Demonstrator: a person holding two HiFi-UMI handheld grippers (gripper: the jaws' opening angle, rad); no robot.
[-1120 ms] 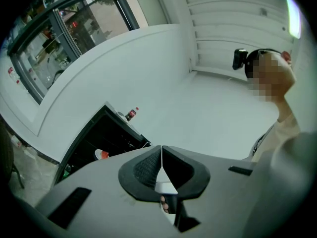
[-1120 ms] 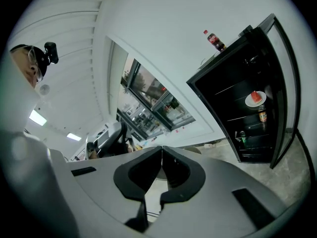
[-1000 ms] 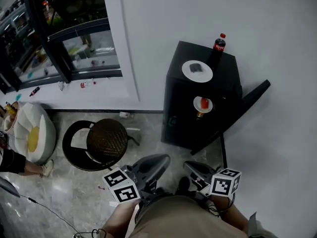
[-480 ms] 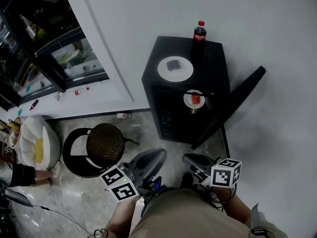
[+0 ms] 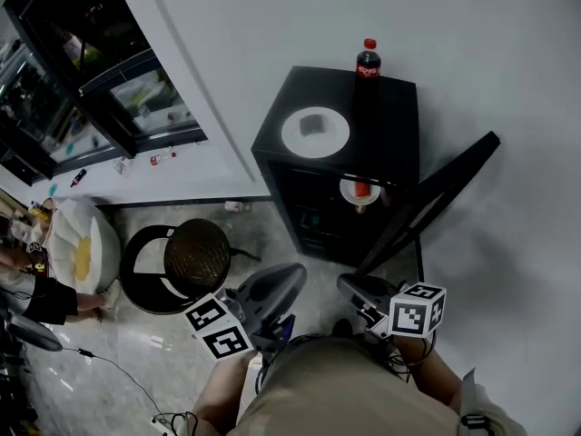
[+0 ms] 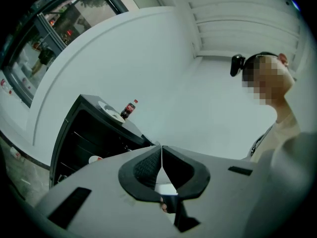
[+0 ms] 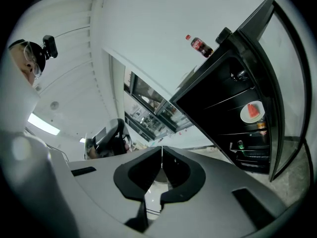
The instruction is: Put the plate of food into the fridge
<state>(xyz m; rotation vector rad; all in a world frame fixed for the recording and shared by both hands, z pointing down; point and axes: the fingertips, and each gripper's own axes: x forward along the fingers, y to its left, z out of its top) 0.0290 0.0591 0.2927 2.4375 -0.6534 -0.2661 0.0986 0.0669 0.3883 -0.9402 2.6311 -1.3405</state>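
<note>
A black mini fridge [image 5: 399, 143] stands against the wall with its door [image 5: 436, 198] swung open to the right. On a shelf inside sits a small white plate with red food [image 5: 361, 190], which the right gripper view also shows as the plate [image 7: 252, 112]. On the fridge top are a larger white plate [image 5: 315, 132] holding a grey item and a cola bottle [image 5: 367, 59]. My left gripper [image 5: 295, 275] and right gripper [image 5: 347, 284] are held close to the body, well short of the fridge. Both are shut with nothing between the jaws.
A round black stool [image 5: 186, 257] stands left of the fridge. Further left are a white cushioned seat [image 5: 77, 243] and a person's leg [image 5: 36, 298]. A cable [image 5: 118, 371] trails over the tiled floor. Cans [image 7: 240, 145] sit on a lower fridge shelf.
The person has shifted across the floor in front of the fridge, so more of its open front shows now. Both grippers stay shut and empty near the body.
</note>
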